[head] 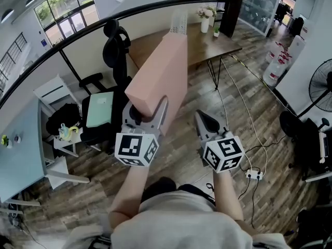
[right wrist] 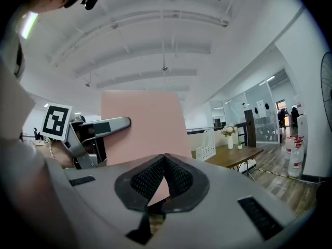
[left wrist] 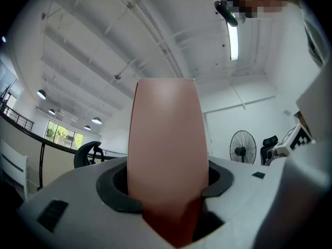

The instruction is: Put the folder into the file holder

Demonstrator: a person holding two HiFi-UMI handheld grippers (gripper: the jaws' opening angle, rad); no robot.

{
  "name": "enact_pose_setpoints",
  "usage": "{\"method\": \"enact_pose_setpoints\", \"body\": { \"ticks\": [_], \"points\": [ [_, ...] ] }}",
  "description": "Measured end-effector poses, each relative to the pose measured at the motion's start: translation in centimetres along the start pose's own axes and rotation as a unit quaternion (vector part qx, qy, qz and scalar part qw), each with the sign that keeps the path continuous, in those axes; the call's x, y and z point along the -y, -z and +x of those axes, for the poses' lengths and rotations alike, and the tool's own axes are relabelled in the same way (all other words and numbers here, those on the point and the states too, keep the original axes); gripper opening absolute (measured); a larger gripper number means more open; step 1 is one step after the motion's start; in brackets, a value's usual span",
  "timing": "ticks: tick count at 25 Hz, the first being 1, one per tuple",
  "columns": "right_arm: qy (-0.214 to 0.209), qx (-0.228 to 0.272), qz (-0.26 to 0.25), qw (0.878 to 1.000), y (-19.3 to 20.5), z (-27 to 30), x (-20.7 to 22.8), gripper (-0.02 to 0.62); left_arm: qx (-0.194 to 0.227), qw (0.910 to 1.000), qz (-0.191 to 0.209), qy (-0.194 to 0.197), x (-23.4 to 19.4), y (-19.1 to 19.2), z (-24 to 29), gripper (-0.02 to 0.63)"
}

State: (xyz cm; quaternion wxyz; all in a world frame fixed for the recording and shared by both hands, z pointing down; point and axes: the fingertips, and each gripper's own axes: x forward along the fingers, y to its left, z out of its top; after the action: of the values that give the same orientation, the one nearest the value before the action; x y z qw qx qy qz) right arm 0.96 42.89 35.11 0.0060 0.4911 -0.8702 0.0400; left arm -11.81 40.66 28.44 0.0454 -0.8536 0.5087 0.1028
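A thick pink folder [head: 163, 71] is held up in the air, tilted away from me, and my left gripper [head: 149, 111] is shut on its near end. In the left gripper view the folder [left wrist: 166, 139] fills the gap of the left gripper [left wrist: 166, 187], with a dark pad pressed on each side. To its right, my right gripper [head: 200, 116] is shut and empty, apart from the folder. Its pads meet at the tips in the right gripper view [right wrist: 164, 162], with the folder [right wrist: 140, 126] behind them. A white file holder [head: 179, 23] stands on the far wooden table [head: 212, 44].
A vase of flowers [head: 205, 19] stands on the table right of the file holder [right wrist: 206, 145]. A black office chair [head: 116, 48] and a second chair with a green cushion [head: 99, 109] stand at the left. Cables and a power strip [head: 254, 174] lie on the floor. A fan [head: 321, 90] is at the right.
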Motion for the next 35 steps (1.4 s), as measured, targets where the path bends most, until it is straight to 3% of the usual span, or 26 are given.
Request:
{"method": "enact_pose_setpoints", "body": {
  "ticks": [10,16,21,35],
  "points": [
    [-0.014,-0.005,0.023,1.000,1.7,1.3,1.4,0.011,-0.009,0.9997,-0.002,-0.023,-1.2,1.5,1.7,0.292],
    [0.018,0.029,0.038,0.999,1.0,2.9,4.8,0.011,-0.019,0.9993,-0.023,-0.021,-1.7,4.3,4.8,0.291],
    [0.035,0.030,0.042,0.998,0.9,6.5,8.3,0.011,-0.026,0.9991,-0.033,-0.008,-3.2,5.9,9.5,0.291],
    [0.075,0.047,0.039,0.995,-2.2,19.5,17.8,0.011,0.011,0.9994,-0.031,0.008,-11.5,5.5,24.8,0.293]
  ]
}}
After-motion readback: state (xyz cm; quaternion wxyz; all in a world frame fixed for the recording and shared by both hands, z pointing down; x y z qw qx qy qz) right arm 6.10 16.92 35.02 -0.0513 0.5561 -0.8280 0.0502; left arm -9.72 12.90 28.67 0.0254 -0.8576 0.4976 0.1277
